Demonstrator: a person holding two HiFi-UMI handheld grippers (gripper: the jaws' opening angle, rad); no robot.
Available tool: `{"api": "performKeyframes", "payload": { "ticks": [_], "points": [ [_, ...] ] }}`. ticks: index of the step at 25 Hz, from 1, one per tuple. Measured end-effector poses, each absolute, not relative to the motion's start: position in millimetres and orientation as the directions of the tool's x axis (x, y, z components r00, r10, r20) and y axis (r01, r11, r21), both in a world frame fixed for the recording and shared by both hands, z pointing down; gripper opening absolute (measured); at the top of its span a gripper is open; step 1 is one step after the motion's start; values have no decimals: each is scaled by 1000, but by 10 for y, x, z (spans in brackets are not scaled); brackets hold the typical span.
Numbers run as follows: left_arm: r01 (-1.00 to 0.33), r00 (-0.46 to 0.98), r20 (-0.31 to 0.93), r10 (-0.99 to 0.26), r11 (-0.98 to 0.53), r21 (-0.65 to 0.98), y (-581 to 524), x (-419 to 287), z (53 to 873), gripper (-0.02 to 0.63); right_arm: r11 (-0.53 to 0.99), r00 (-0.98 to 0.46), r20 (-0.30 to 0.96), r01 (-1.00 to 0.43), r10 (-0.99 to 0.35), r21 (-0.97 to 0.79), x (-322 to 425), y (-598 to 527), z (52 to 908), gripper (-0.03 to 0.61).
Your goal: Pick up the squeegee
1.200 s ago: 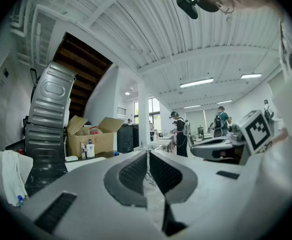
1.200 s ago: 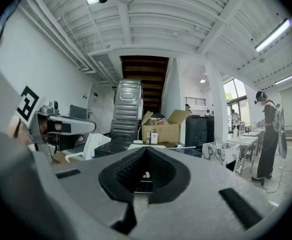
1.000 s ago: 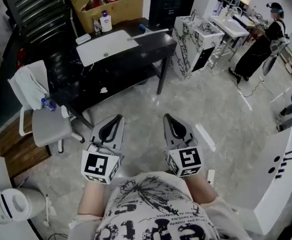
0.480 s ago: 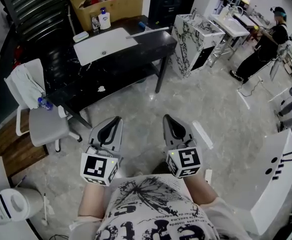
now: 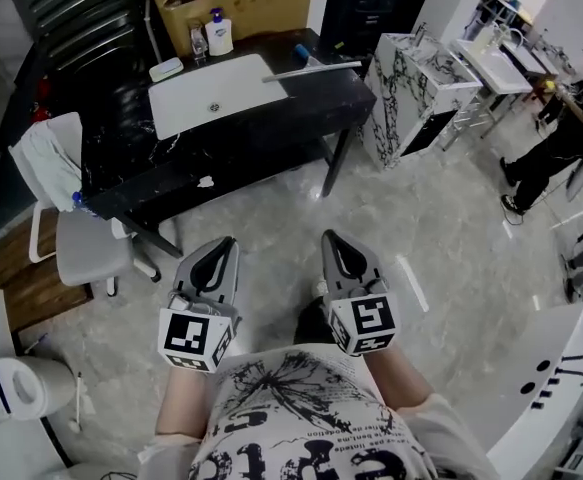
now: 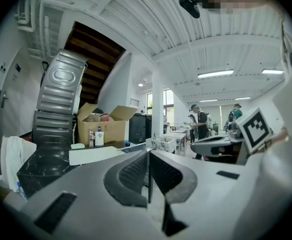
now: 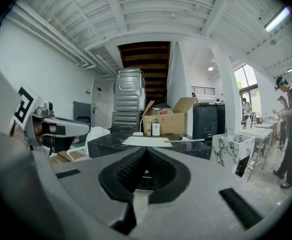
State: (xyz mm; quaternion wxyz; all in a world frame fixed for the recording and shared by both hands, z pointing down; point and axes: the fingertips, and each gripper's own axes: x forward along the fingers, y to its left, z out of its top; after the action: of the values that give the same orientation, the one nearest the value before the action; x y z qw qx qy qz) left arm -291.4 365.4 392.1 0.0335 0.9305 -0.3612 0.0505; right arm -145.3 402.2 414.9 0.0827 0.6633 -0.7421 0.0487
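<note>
We are at the very start. The squeegee [image 5: 314, 68] lies untouched on the black counter [image 5: 271, 118], and neither gripper is near it. In the head view both grippers are held low in front of our body, over the floor [image 5: 441, 228] and well short of the counter. The left gripper [image 5: 225, 244] has its fingers [image 6: 134, 170] pressed together with nothing between them. The right gripper [image 5: 329, 236] also has its fingers [image 7: 128, 170] closed flat on each other, empty.

From the fingers, the squeegee is well ahead, beyond both sets of tips. It sits a little closer to the line of the right fingers than to the left. In the right gripper view it shows as a thin pale bar with a blue part, just above the fingertips and to their right, near the counter's right end. It lies just beside the white basin [image 5: 211, 93]. A bottle [image 5: 218, 33] and a box [image 5: 246, 3] stand farther back, beyond it.

As we judge it, nearly everything is left to do. A gripper must reach the counter, spread its fingers, set them around the bar or the blue part, close and lift. The right gripper looks the better placed for that reach.
</note>
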Motion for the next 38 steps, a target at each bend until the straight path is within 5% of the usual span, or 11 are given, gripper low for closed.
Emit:
{"api": "performKeyframes", "payload": {
  "ticks": [17, 38],
  "points": [
    [-784, 617, 102, -780, -621, -9, 1586, -689, 3589, 17, 262, -249, 201, -964, -947, 38, 888, 1592, 3921, -8],
    [-836, 547, 112, -830, -548, 18, -1034, -407, 3780, 18, 353, -323, 351, -935, -879, 23, 1233, -1168, 4343, -8]
  ]
}}
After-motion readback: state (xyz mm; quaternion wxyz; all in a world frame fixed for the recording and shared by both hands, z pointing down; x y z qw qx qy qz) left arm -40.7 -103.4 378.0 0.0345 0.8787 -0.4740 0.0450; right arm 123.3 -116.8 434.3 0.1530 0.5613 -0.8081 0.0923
